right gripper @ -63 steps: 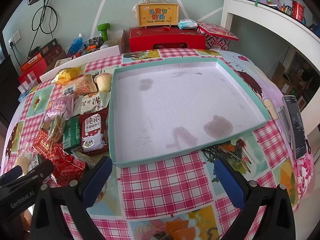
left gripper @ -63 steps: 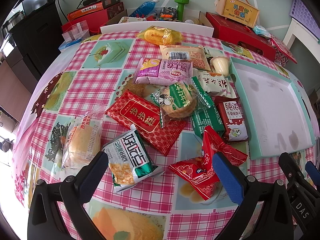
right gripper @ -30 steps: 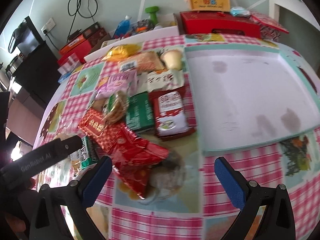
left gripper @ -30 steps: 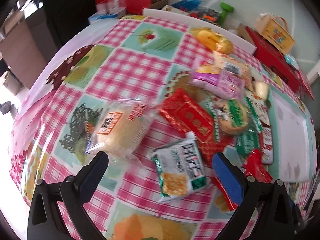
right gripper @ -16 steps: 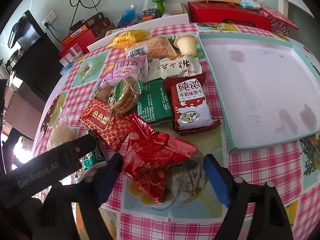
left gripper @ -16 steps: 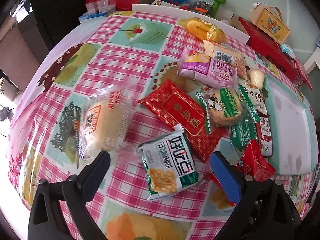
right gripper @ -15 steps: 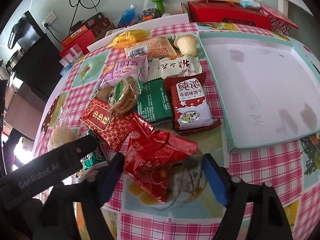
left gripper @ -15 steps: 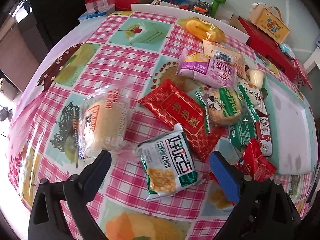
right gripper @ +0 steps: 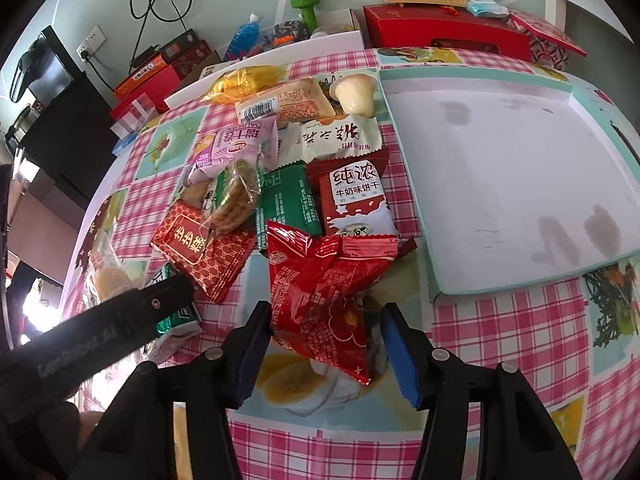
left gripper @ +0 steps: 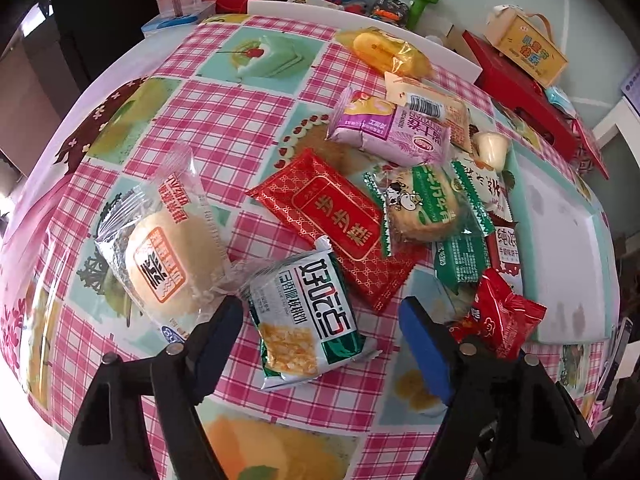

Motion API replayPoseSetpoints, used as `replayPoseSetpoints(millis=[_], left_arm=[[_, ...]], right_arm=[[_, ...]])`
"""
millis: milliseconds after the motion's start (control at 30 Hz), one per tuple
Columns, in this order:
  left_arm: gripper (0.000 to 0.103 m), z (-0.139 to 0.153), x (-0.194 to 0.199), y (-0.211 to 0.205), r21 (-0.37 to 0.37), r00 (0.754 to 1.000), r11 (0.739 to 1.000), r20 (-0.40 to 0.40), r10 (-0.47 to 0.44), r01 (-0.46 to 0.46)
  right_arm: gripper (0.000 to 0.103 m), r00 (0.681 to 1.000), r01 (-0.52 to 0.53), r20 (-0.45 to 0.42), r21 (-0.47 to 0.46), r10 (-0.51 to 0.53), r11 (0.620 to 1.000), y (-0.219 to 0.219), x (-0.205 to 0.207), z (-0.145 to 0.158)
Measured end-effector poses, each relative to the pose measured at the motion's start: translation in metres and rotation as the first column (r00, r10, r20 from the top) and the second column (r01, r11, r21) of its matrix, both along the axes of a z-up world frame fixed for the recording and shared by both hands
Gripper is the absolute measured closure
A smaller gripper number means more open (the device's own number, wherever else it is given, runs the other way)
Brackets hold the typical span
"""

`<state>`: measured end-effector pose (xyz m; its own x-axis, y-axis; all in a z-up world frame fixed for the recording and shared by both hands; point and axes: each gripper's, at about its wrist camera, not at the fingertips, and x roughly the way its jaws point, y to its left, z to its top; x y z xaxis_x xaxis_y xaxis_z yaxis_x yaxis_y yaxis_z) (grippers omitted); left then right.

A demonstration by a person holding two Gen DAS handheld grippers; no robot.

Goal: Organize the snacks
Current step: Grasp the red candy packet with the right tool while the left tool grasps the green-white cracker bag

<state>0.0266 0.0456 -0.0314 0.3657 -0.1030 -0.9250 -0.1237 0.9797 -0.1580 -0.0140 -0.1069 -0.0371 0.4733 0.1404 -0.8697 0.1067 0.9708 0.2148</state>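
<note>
Closer now than half a second ago: left gripper (left gripper: 320,344) lowered toward the green-and-white snack packet (left gripper: 306,314), fingers (left gripper: 218,340) narrowed from a wider spread yet still apart, one on each side of the packet's near end, contact not clear. Likewise nearer and narrower, right gripper (right gripper: 326,354) straddling the crinkled red foil packet (right gripper: 320,284), fingers (right gripper: 400,360) apart, the left one just beside or touching the foil edge, the right one near but clear. Green-and-white packet glossy, printed with white lettering and a picture of golden crackers, lying flat on the pink checked worktop (left gripper: 224,120). Red foil packet shiny, puffed and creased, with a gold cloud pattern, tilted against the neighbouring packets. Just beside the green-and-white packet, a clear-wrapped round bun (left gripper: 168,256) with an orange label. Beyond, a heap of snacks, overlapping: flat red-and-gold packet (left gripper: 336,216), round biscuit in a green wrapper (left gripper: 424,204), purple packet (left gripper: 388,132), yellow-wrapped cake (left gripper: 388,52), dark green packet (right gripper: 288,204), red-and-white milk biscuit packet (right gripper: 354,200). To the right of the heap, a shallow teal-rimmed tray (right gripper: 404,160) with a white floor bearing a few grey smudges. Both grippers angled down and forward over the near edge of the worktop, the left one's black body crossing the lower left of the right wrist view.
</note>
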Motion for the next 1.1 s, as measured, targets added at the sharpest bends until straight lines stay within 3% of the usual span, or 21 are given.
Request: replayPoseSetpoints(millis=[333,433,533,767,833,1100], left_arm=[[0.027,-0.002,0.001,-0.003,-0.131,1.000,0.991,-0.010,-0.025,0.023],[0.037,-0.009,0.003,-0.003,-0.100,0.999,0.995,-0.039,-0.005,0.001],[0.040,-0.020,0.006,0.001,-0.107,0.997,0.994,-0.078,0.015,-0.024],[0.043,-0.022,0.010,-0.011,-0.010,0.998,1.000,-0.066,0.000,-0.001],[0.050,-0.021,0.011,-0.011,0.007,0.998,1.000,-0.061,-0.001,0.001],[0.052,-0.006,0.002,-0.004,-0.039,1.000,0.999,-0.009,0.005,-0.006]], right_arm=[[0.046,1.000,0.004,-0.006,-0.004,-0.004,1.000,-0.001,-0.002,0.001],[0.046,1.000,0.005,-0.007,-0.008,-0.005,1.000,-0.001,-0.003,0.000],[0.050,1.000,0.002,-0.007,-0.011,-0.002,1.000,0.000,-0.003,0.000],[0.052,1.000,-0.010,0.000,-0.030,0.010,1.000,0.004,-0.005,0.002],[0.053,1.000,-0.010,0.000,-0.029,0.010,1.000,0.003,-0.005,0.002],[0.054,0.999,-0.030,0.021,-0.074,0.031,0.997,0.007,-0.007,0.009]])
